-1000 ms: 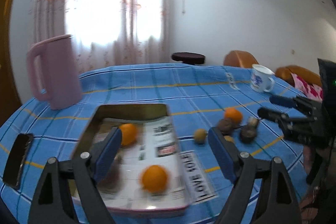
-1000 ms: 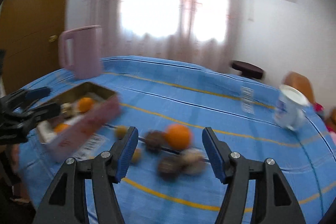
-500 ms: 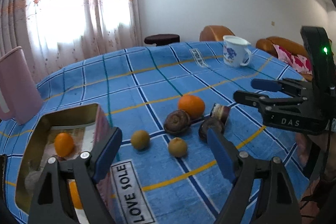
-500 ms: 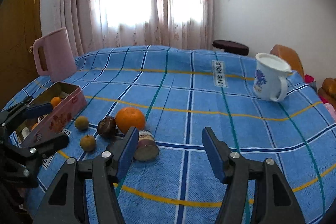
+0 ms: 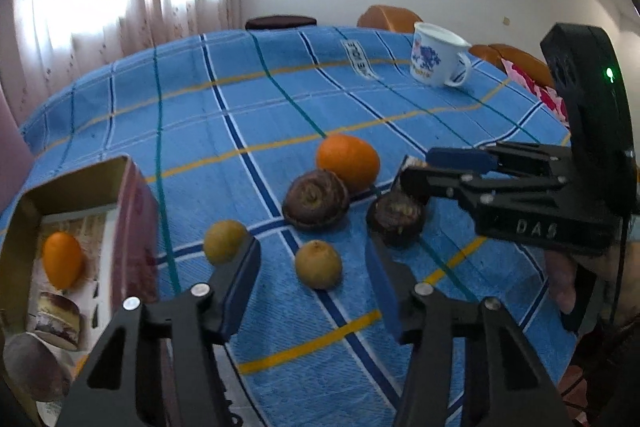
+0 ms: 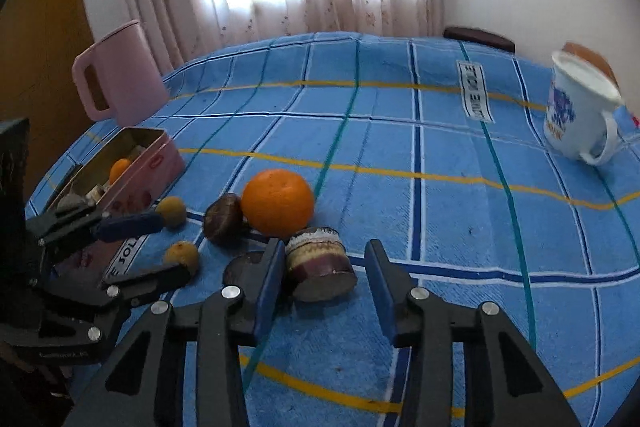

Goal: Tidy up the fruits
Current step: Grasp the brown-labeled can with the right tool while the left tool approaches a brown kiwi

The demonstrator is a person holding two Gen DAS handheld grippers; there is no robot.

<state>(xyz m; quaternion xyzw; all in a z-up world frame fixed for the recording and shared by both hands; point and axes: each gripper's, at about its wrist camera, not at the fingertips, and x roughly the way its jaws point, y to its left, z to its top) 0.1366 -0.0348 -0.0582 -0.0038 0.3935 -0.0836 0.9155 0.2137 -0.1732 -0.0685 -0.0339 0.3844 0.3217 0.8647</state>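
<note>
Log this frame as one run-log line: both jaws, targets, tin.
left gripper: jaws closing around small yellow fruit | right gripper: jaws closing around cut brown fruit | tin: holds fruit

Loose fruits [image 5: 319, 264] right of tin [image 5: 132, 227]

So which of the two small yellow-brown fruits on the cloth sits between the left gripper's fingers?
The one nearer the camera, lying apart from the tin; the other lies outside the left finger, closer to the tin.

"DAS" on right gripper [image 5: 420, 169]
</note>
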